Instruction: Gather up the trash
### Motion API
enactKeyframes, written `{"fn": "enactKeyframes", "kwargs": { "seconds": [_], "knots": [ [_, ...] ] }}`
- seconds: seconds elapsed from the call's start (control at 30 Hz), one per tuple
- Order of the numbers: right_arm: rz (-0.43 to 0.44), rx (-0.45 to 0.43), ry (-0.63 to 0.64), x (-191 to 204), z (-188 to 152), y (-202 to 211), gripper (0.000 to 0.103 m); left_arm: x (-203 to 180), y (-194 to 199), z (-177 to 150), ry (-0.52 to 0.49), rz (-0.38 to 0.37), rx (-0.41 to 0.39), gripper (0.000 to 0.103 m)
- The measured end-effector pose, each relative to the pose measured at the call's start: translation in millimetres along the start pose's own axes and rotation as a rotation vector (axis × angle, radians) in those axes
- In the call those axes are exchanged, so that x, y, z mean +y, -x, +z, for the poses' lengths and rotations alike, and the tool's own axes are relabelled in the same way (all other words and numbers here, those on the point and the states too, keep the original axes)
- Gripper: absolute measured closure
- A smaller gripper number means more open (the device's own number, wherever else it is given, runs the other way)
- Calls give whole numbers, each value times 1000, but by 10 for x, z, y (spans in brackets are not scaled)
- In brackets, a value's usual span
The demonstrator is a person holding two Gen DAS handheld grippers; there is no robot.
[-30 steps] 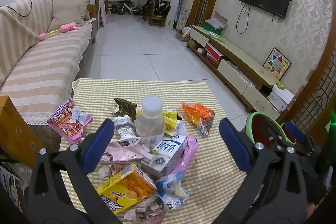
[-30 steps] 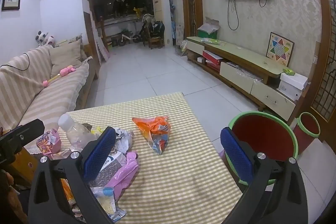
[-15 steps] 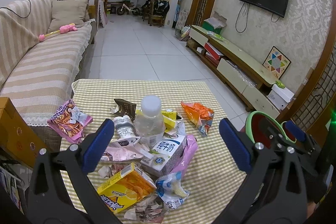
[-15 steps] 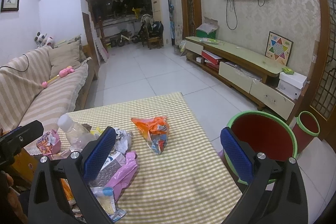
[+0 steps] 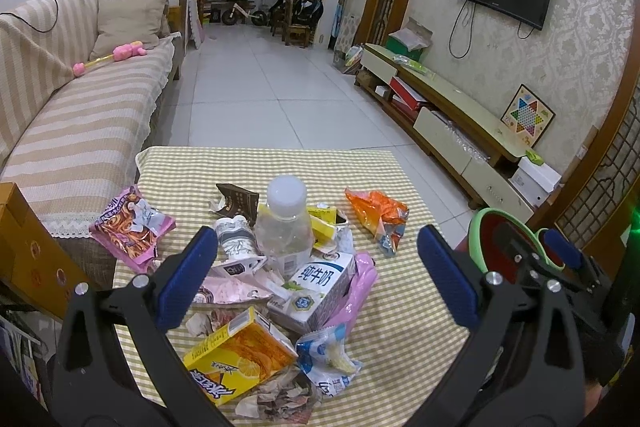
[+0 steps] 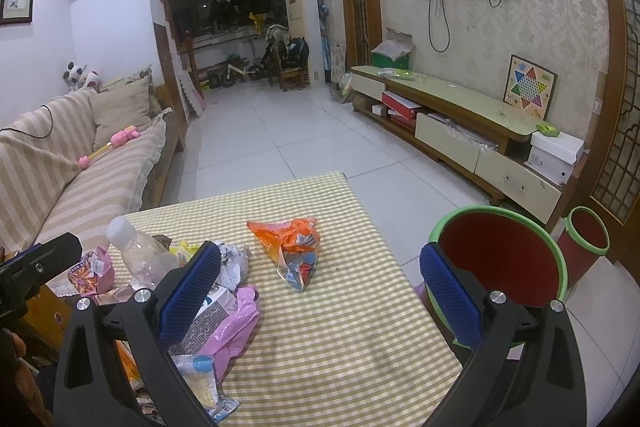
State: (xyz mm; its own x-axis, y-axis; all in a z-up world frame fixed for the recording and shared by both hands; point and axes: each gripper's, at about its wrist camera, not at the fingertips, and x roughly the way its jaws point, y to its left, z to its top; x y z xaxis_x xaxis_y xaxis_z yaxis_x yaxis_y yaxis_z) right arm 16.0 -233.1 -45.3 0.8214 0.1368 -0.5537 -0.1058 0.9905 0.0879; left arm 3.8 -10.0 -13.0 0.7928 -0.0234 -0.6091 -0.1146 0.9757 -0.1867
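Both tools are idle above the bench (image 6: 360, 331), which is covered by a checked cloth. The left hand-held gripper (image 5: 316, 275) has its jaws spread wide and empty, framing the main pile of trash: a clear plastic bottle (image 5: 285, 227) upright at the centre, a milk carton (image 5: 316, 287) touching its base at 5 o'clock, and a yellow drink box (image 5: 236, 355) at 7 o'clock of the carton. The right hand-held gripper (image 6: 320, 291) is likewise wide open and empty, aimed at an orange snack wrapper (image 6: 294, 251) lying alone, well apart from the pile. The green-rimmed red bin (image 6: 500, 259) stands on the floor at 3 o'clock of the bench, just beside its edge. Recommended procedure: take the isolated wrapper first; lower the pads to either side of its crumpled bulk, close fully because thin film slips, then carry it over the bin rim before release.
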Motion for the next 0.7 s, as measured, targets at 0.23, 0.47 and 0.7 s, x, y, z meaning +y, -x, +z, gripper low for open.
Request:
{"fn": "enactKeyframes", "kwargs": {
  "seconds": [0.23, 0.47, 0.7],
  "knots": [
    [0, 0, 0, 2, -7, 3, 7, -5, 1, -2, 0, -1, 0, 5],
    [-1, 1, -2, -4, -1, 0, 7, -2, -5, -6, 0, -3, 3, 5],
    [-3, 5, -10, -22, -8, -12, 7, -6, -3, -9, -2, -7, 5, 5]
  ]
}}
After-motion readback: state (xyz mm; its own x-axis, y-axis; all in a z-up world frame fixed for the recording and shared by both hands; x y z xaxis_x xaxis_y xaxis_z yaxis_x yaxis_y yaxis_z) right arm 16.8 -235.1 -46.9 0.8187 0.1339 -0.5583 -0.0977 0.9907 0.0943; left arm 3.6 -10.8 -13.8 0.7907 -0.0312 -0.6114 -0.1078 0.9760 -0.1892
